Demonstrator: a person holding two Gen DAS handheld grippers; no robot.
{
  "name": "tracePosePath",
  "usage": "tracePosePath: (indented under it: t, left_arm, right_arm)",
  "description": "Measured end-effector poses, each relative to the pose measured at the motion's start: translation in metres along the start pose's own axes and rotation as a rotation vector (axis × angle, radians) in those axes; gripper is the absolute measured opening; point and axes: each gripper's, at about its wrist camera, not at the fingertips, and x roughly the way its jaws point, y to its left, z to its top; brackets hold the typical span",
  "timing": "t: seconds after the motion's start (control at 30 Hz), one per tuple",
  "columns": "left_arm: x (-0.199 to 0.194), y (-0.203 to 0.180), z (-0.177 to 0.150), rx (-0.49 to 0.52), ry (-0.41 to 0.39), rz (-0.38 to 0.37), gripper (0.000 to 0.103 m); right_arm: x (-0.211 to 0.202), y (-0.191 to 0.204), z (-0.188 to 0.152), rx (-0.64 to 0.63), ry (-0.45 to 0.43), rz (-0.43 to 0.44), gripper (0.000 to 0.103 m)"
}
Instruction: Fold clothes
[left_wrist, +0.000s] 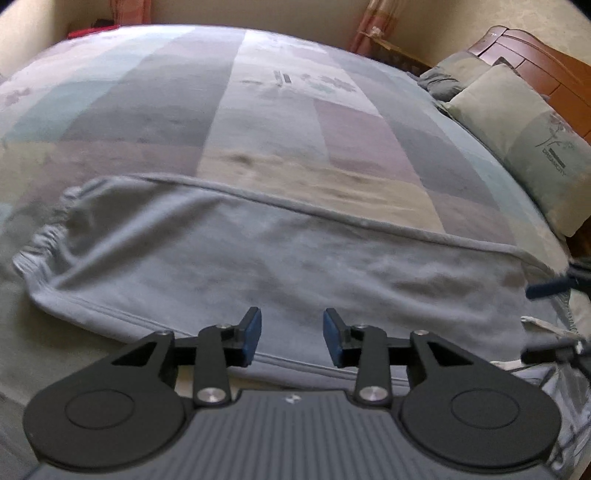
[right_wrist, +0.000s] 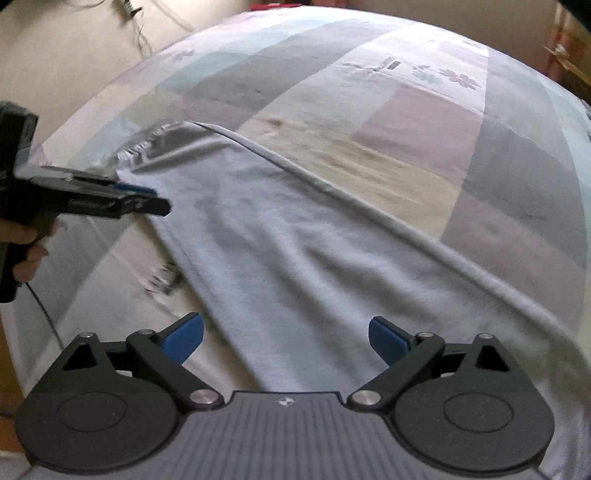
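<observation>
Light grey trousers (left_wrist: 280, 258) lie folded lengthwise across the patchwork bed cover (left_wrist: 280, 122), with their gathered elastic end (left_wrist: 40, 240) at the left. My left gripper (left_wrist: 292, 321) hovers over the near edge of the cloth, open, with nothing between its blue pads. In the right wrist view the trousers (right_wrist: 314, 251) run diagonally. My right gripper (right_wrist: 286, 326) hangs above their near end, jaws wide open and empty. The left gripper (right_wrist: 157, 201), held by a hand (right_wrist: 29, 254), shows from the side near the gathered end (right_wrist: 144, 147). The right gripper (left_wrist: 528, 325) peeks in at the right edge.
Two pale green pillows (left_wrist: 517, 122) and a dark wooden headboard (left_wrist: 535, 55) stand at the right end of the bed. Walls close in behind the bed and on its left. A red item (left_wrist: 92, 31) lies at the far edge. A thin cable (right_wrist: 44, 314) hangs below the hand.
</observation>
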Motion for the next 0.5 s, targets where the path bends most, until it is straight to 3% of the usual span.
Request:
tracePosePath:
  t: [0.1,0.23,0.33,0.43,0.5]
  left_arm:
    - [0.01,-0.008,-0.002,-0.03,0.011,0.009,0.055]
    - [0.027,-0.014,-0.006,-0.044,0.06,-0.001,0.059]
    - [0.032,-0.023,-0.011,0.053,0.065,0.015,0.06]
    - [0.029,-0.03,-0.02,0.212,0.019,0.073,0.068]
    - [0.027,-0.03,-0.021,0.252,0.016,0.081,0.068]
  right_arm:
    - [0.009,-0.028,0.006,0.009,0.032,0.071,0.099]
    - [0.03,-0.056,0.019,0.027,0.087,0.181,0.103]
    - [0.049,-0.066,0.035,-0.029,0.124,0.21,0.103]
    - [0.068,-0.073,0.057,-0.092,0.143,0.251,0.103]
    - [0.085,-0.079,0.076,-0.114,0.153,0.282,0.103]
